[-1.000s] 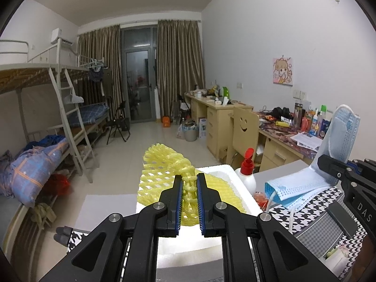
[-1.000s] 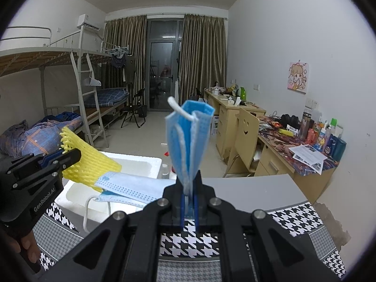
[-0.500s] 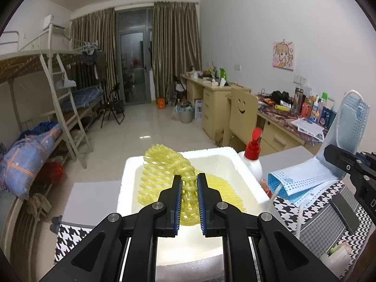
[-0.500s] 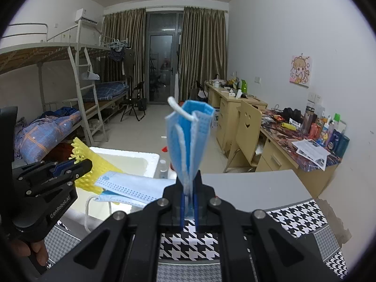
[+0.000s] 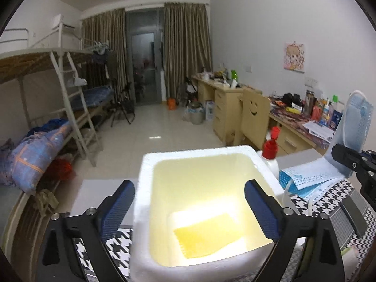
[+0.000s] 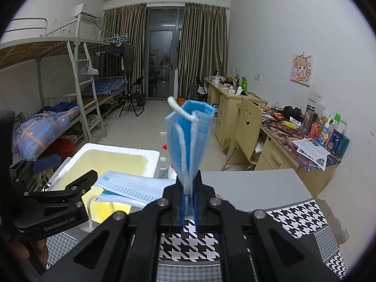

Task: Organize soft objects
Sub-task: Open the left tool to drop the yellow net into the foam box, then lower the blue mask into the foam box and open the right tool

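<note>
A white foam box (image 5: pixel 145 188) stands on the table. A yellow foam net (image 5: pixel 209 237) lies flat on its bottom. My left gripper (image 5: pixel 189 185) hangs over the box, its jaws opening wide, with nothing between the blue pads. My right gripper (image 6: pixel 189 202) is shut on a folded blue face mask (image 6: pixel 188 136) that stands upright from its jaws. That held mask (image 5: pixel 354 122) also shows at the right of the left wrist view. More blue masks (image 6: pixel 131 188) lie across the box's right rim.
A white bottle with a red cap (image 5: pixel 270 150) stands by the box's far right corner. A houndstooth cloth (image 6: pixel 293 218) covers the near table. A wooden chair (image 6: pixel 246 122) and cluttered desks line the right wall. A bunk bed (image 6: pixel 77 75) is on the left.
My left gripper has opened and let go of the yellow net, which now lies in the foam box. The right gripper still holds its mask.
</note>
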Demonstrator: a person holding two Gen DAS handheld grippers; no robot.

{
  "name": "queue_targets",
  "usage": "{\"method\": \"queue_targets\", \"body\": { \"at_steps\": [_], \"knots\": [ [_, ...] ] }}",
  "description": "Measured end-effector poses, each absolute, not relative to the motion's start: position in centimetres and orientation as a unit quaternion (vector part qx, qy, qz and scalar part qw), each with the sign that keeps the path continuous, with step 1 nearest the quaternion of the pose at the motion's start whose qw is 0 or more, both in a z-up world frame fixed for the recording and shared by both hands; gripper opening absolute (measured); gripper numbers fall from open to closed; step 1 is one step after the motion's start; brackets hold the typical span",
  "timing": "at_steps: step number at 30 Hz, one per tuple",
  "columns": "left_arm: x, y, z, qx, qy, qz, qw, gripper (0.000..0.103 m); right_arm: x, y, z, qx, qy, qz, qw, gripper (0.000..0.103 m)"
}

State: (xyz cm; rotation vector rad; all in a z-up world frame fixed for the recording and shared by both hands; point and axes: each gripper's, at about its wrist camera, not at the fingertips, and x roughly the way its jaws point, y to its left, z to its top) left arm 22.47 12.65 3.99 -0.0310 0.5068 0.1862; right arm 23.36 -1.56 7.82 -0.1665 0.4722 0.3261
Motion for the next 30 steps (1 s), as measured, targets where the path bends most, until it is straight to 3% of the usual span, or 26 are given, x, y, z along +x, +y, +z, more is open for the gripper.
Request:
{"method": "queue_targets", "body": {
  "at_steps": [30],
  "knots": [
    [16.1,17.4,5.4,-0.032,0.205,0.173,0.963,0.102,25.1,3.8,7.3,-0.102,0.257,0.213,0.937,0.009]
  ]
}}
